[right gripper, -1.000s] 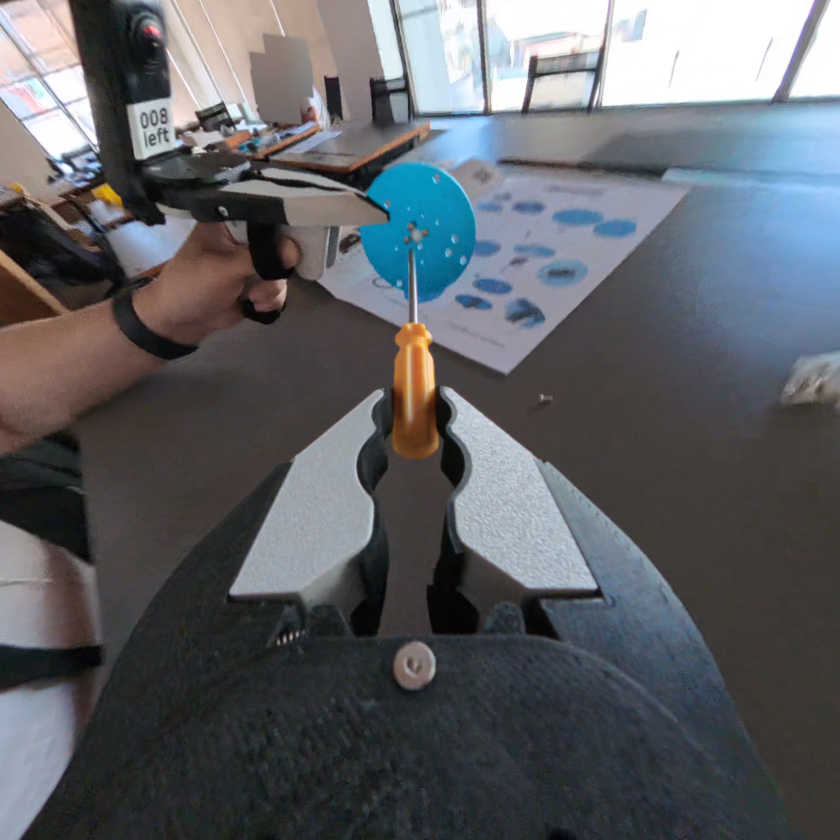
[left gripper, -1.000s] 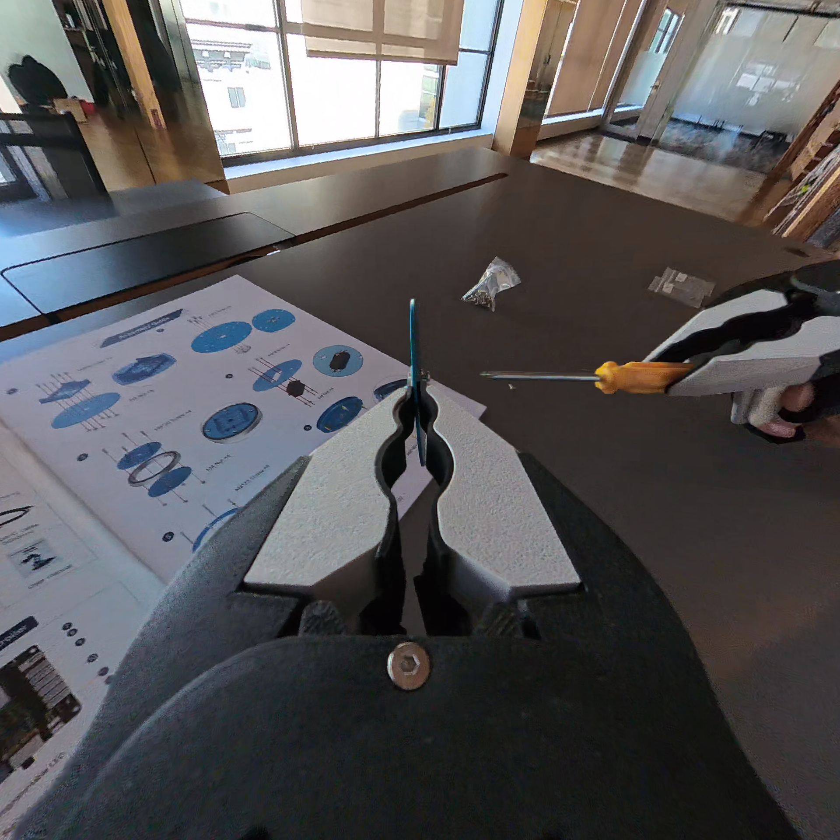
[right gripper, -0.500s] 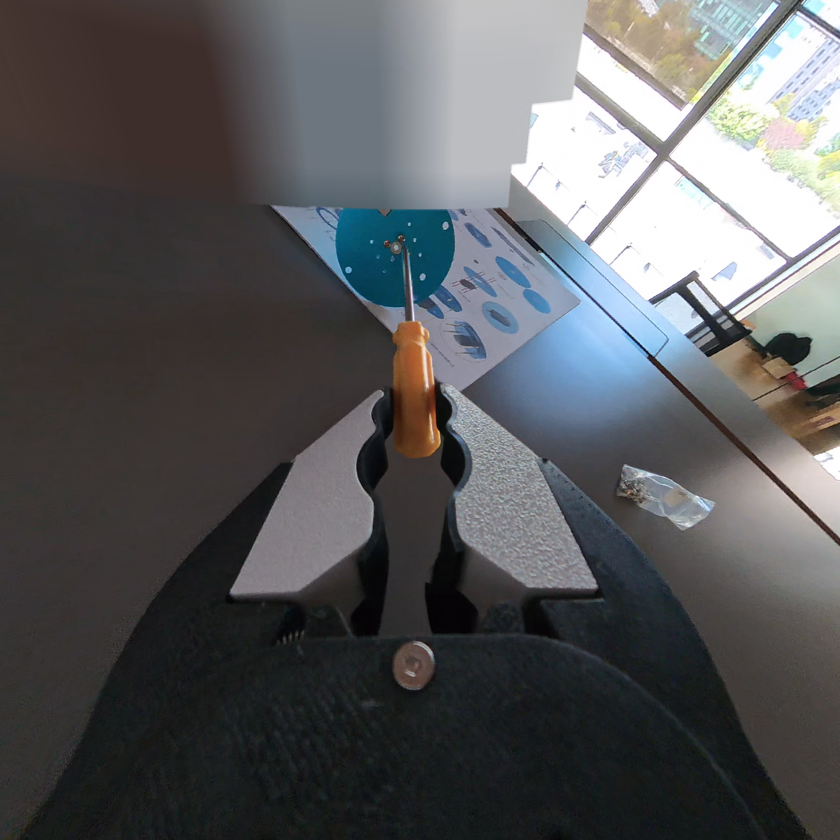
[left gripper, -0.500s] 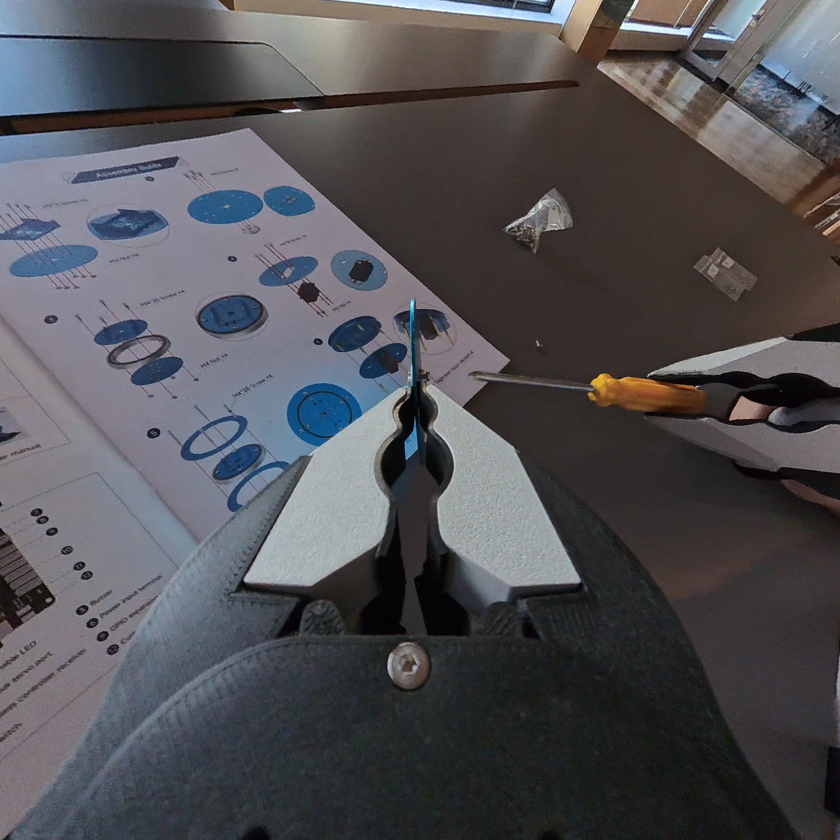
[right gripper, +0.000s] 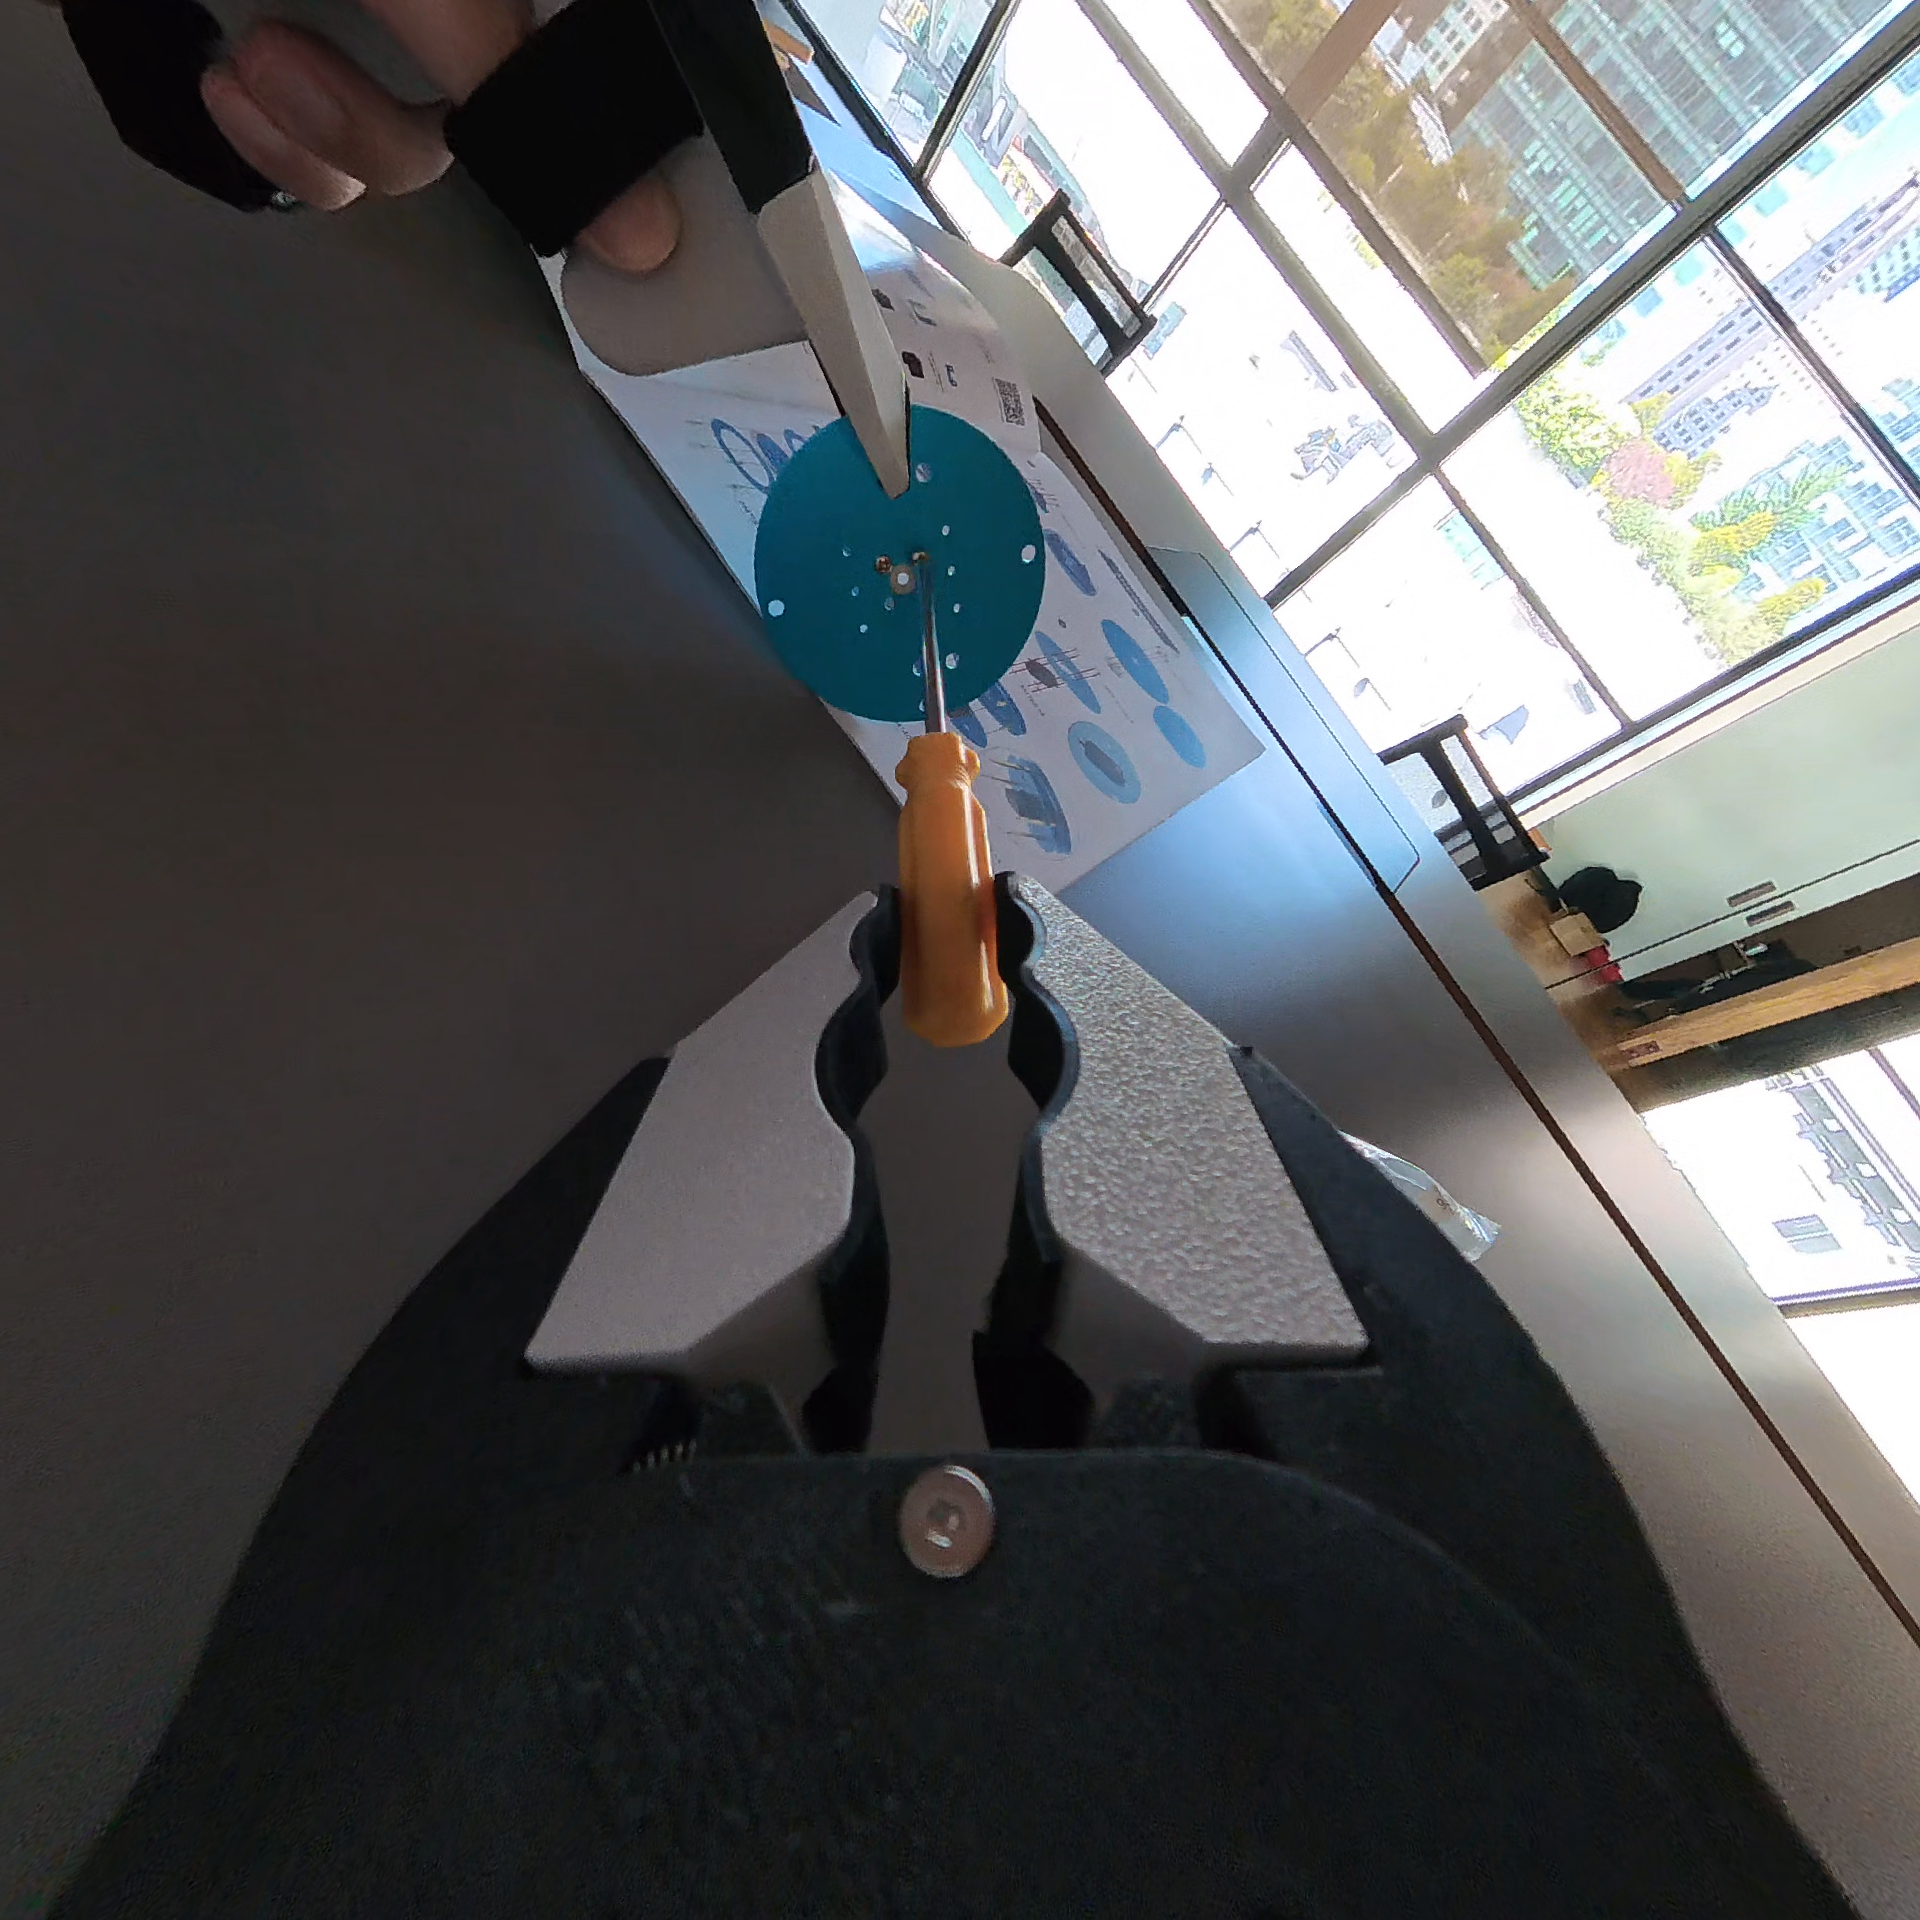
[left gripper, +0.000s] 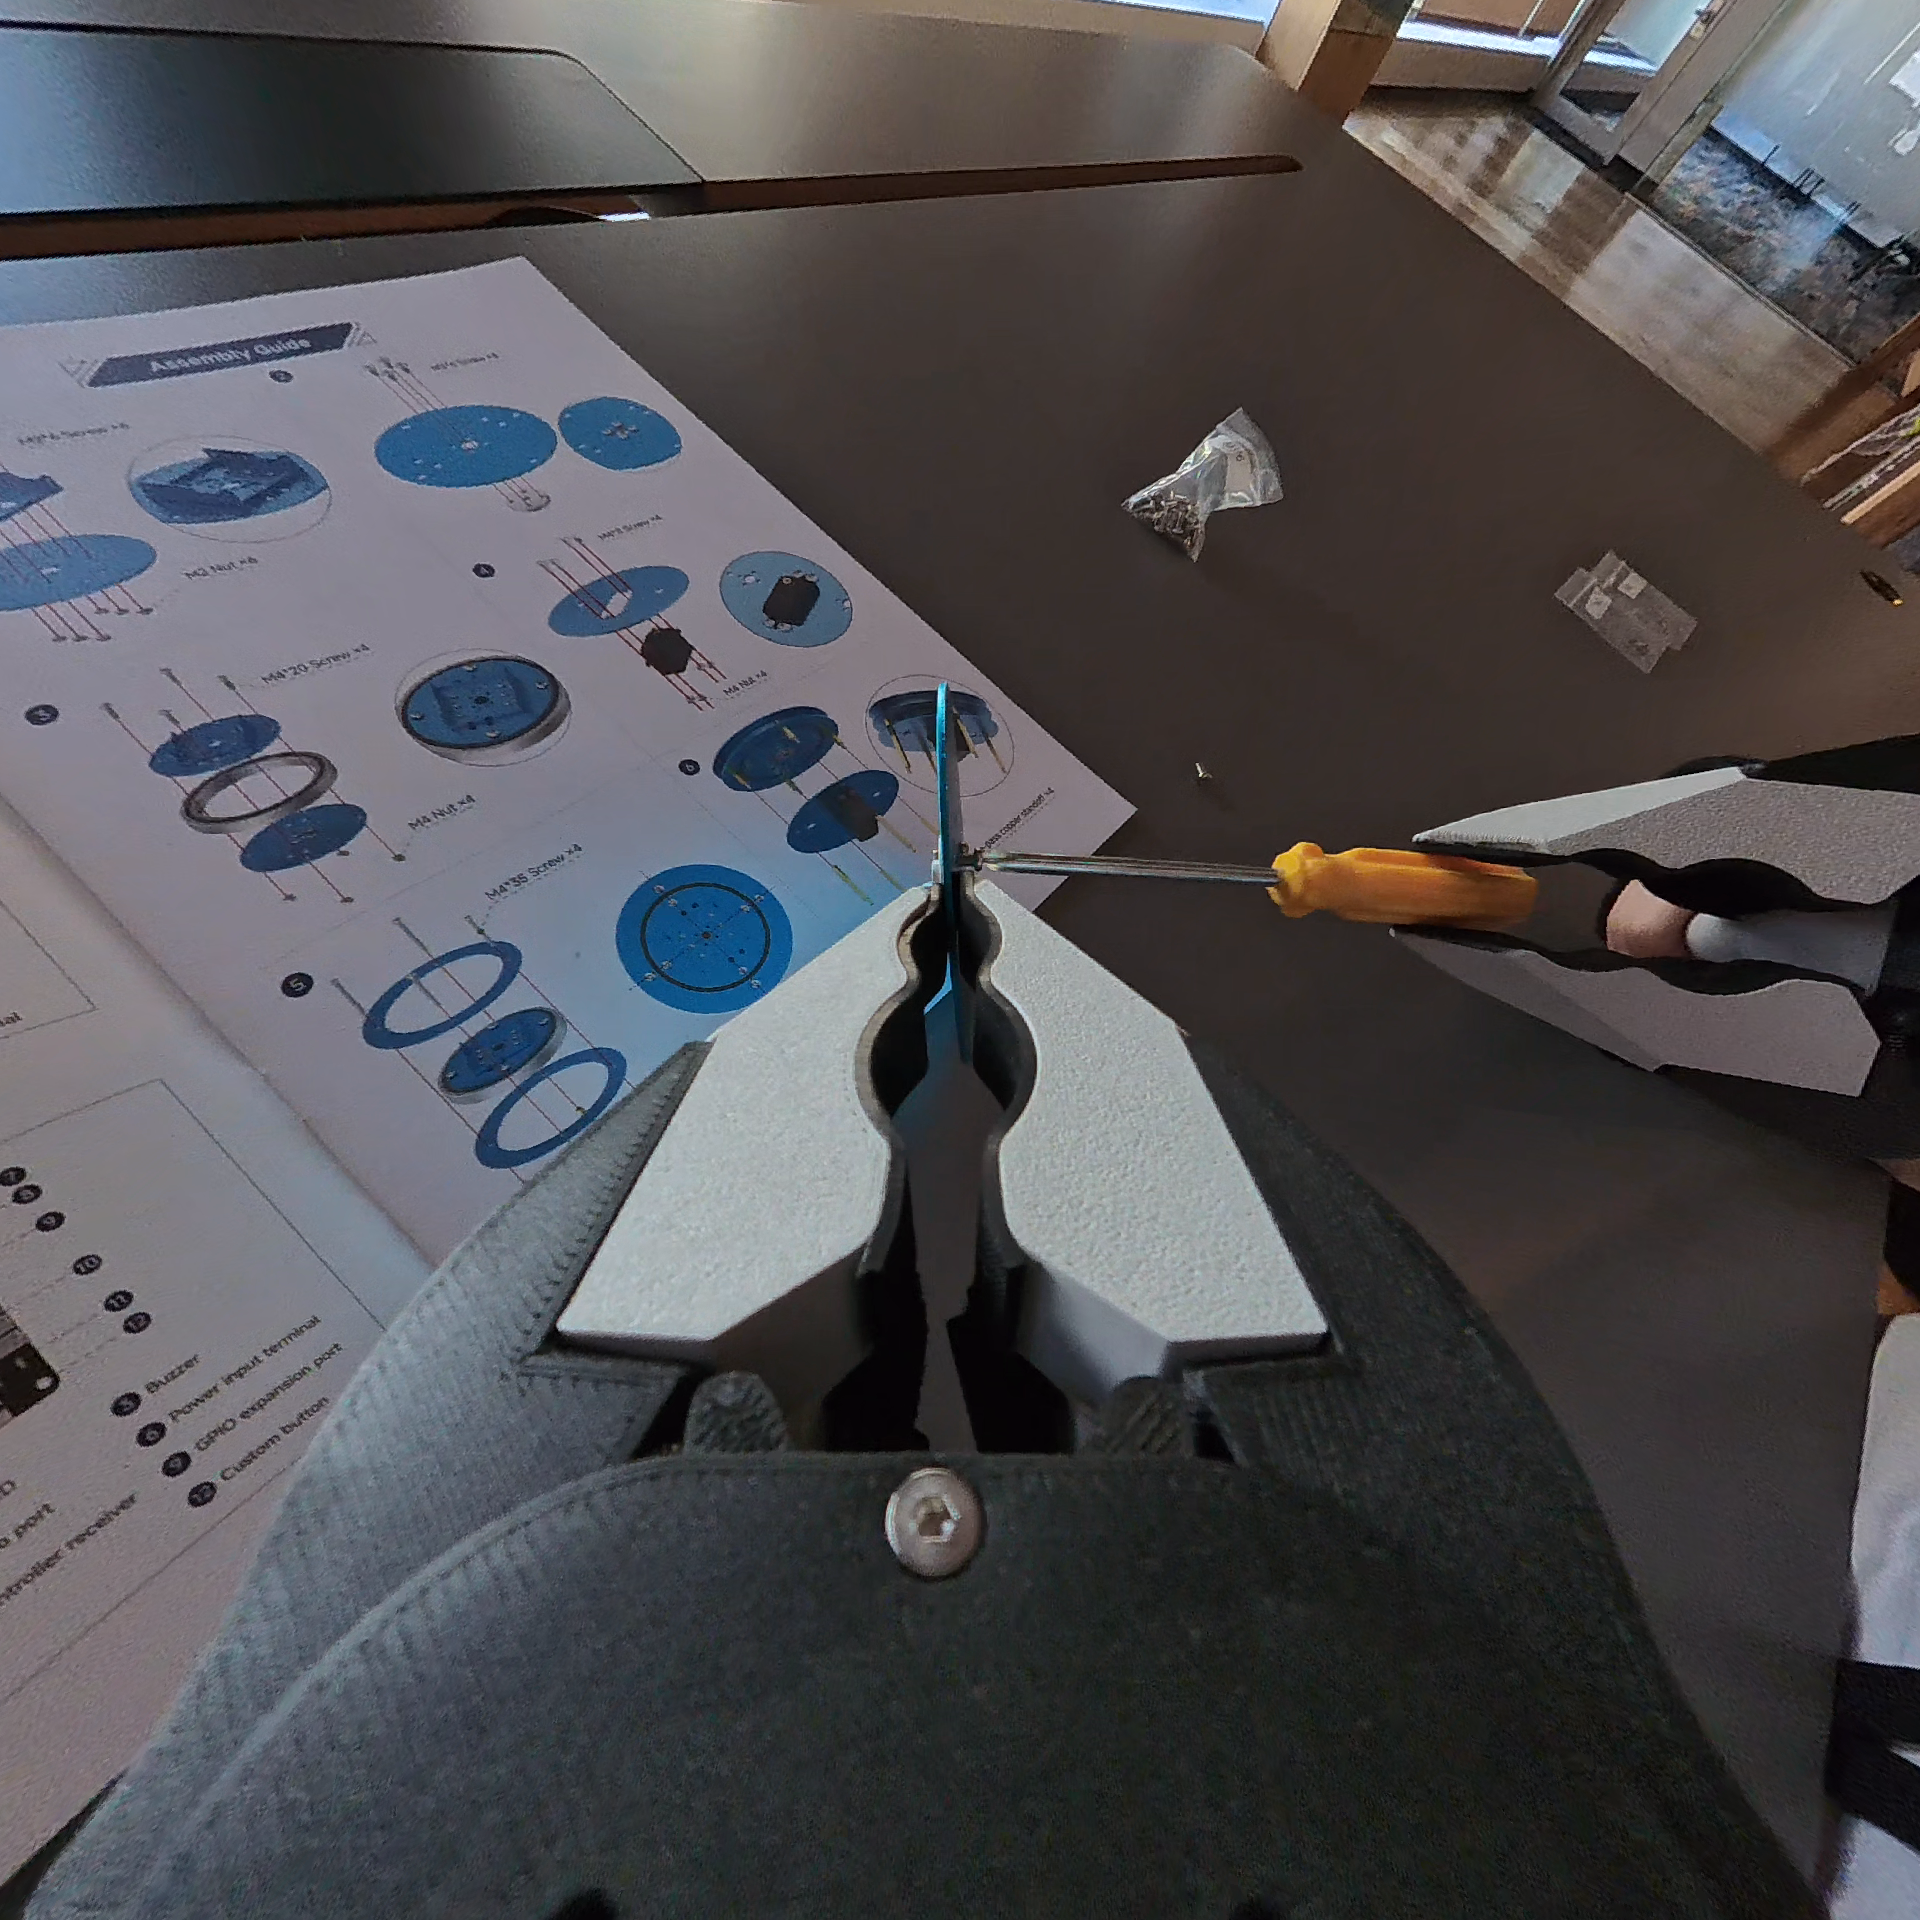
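**Screwdriver tip set against held disc**

A blue disc [left gripper: 943, 790] is clamped edge-on in the left tool [left gripper: 948, 914] above the table [left gripper: 1351, 364]. An orange screwdriver [right gripper: 940, 883] is gripped in the right tool [right gripper: 943, 914], its tip at a screw [right gripper: 902, 580] near the disc's centre. Off-axis pressure could slip the tip or twist the disc.

The screwdriver [left gripper: 1392, 883] tip, which stood apart from the blue disc [left gripper: 943, 769] one second ago, now touches the small screw near the disc centre. In the left wrist view the window has left the top of the frame and the printed guide sheet [left gripper: 312, 727] fills more of the left half. The right wrist view has rolled, so the table edge runs diagonally at right.
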